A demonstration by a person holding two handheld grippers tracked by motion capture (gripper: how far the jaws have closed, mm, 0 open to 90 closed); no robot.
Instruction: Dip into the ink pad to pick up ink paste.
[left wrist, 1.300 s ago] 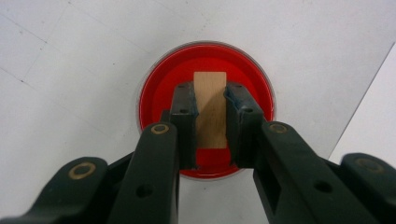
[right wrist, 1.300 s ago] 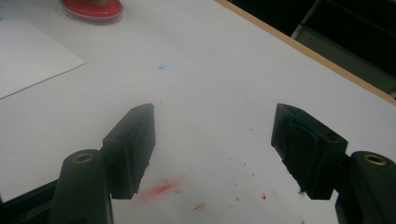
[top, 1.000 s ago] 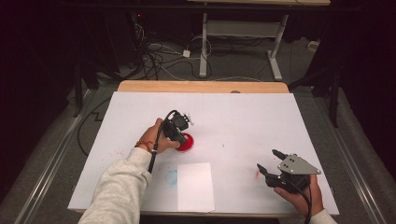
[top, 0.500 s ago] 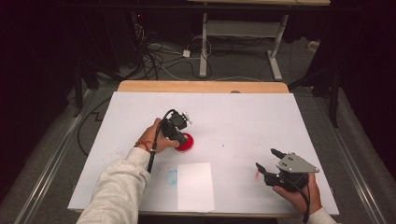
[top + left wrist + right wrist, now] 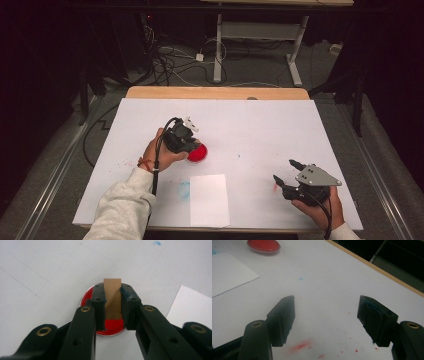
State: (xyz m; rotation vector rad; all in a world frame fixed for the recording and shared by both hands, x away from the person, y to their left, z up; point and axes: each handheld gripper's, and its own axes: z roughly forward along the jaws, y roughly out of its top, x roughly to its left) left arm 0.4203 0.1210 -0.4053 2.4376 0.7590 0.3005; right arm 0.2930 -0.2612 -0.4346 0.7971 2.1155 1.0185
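Holding a wood block (image 5: pixel 112 298) tight in my left claw (image 5: pixel 112 305) above the red pad (image 5: pixel 86 298); my right claw (image 5: pixel 327 317) rests wide open.

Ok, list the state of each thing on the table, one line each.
Left tongs: shut on the wooden block, over the red dish.
Wooden block: upright, clamped between the pads.
Red dish: uncovered, flat on the table.
Right tongs: open, nothing between them, above red smears.
Sheet of paper: flat near the table's front edge, blank.
Table: white top, flecked with red and blue marks.
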